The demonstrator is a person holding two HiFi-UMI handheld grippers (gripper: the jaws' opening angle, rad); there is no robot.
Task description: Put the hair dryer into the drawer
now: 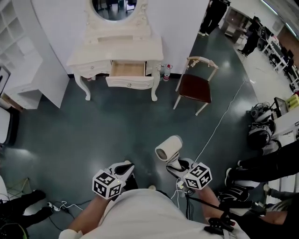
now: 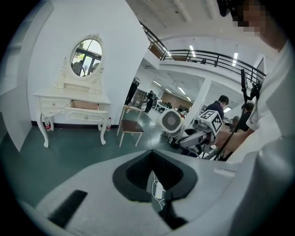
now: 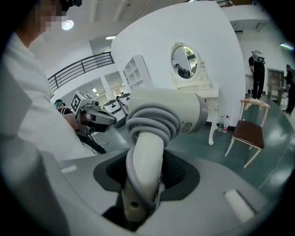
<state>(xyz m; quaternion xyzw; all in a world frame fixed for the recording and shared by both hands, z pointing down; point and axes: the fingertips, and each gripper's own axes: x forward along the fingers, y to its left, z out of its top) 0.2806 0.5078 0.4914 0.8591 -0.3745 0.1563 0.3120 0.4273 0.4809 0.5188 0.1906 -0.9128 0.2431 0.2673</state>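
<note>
No print here is large enough to read
The hair dryer point(image 3: 159, 113) has a small round mark with fine print on its barrel, at three o'clock in the right gripper view, too small to make out; the left marker cube point(image 1: 108, 184) and right marker cube point(image 1: 198, 175) bear only black-and-white square patterns; the bottle point(image 1: 166, 72) beside the dressing table point(image 1: 117, 49) at twelve o'clock has a red label, illegible

The cream carved wooden dressing table point(image 1: 117, 49) stands against the far wall, with the oval framed mirror point(image 1: 114, 8) on top. Its centre drawer point(image 1: 129, 71) is pulled out toward the front. A small plastic bottle point(image 1: 167, 72) stands on the floor just right of the table. The dark-seated wooden chair point(image 1: 195, 86) stands further right. A white open shelf unit point(image 1: 18, 28) stands to the left. In the foreground, well apart from the drawer, the white hair dryer point(image 1: 169, 148) sits in the right gripper point(image 1: 178, 165); the left gripper point(image 1: 122, 168) is beside it.
</note>
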